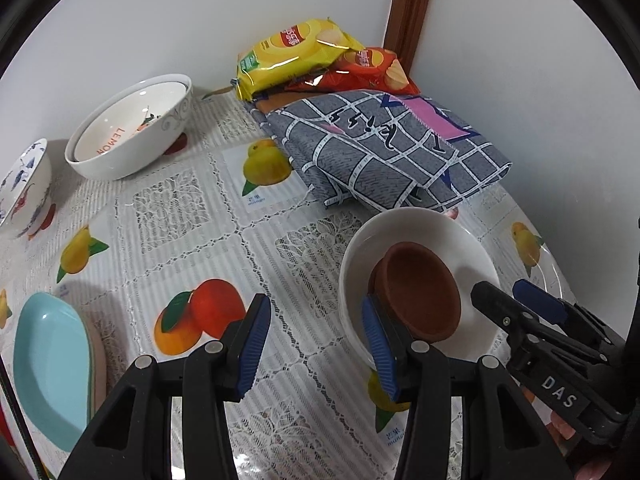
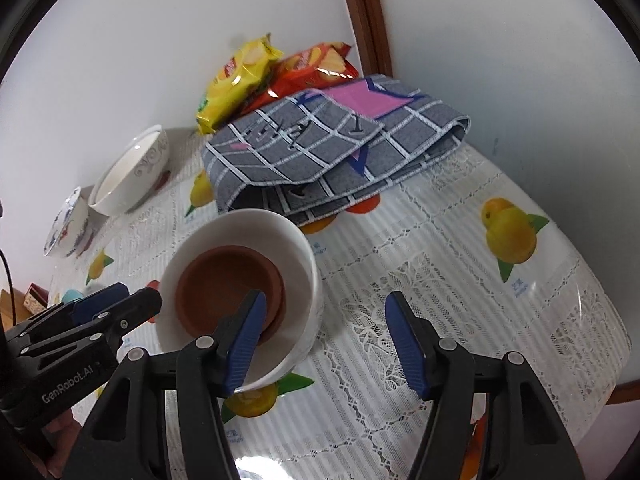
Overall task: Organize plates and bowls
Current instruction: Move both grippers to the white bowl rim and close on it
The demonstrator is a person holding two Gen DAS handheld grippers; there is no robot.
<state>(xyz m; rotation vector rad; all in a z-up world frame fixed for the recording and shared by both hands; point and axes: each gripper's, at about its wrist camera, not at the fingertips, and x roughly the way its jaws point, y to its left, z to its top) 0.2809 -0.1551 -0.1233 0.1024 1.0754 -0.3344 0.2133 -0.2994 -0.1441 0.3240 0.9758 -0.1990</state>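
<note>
A: Where are the dishes?

B: White bowl (image 2: 240, 292) on the tabletop (image 2: 460, 300), terracotta saucer (image 2: 230, 286) tilted inside it. Just beside it at 12 o'clock, a folded grey checked cloth (image 2: 332, 152); chip bags (image 2: 276, 76) behind that, by the wall.

A: Right hand-held gripper (image 2: 324, 344)?

B: Jaws spread, nothing pinched. Its left finger overlaps the bowl's near rim in its own view; touching or not, can't tell. The other finger is over bare tabletop.

A: Left hand-held gripper (image 1: 316, 344)?

B: Also spread, empty. Same bowl at its 2 o'clock, one pad (image 1: 380, 348) in front of the rim; contact unclear.

A: Other pieces?

B: From the left view: light blue plate (image 1: 52, 356) at 8 o'clock, on top of a pinkish one. Large white bowl (image 1: 132, 128) with another bowl nested in it at 11 o'clock by the wall. Blue-patterned bowl (image 1: 24, 188) at 10 o'clock.
</note>
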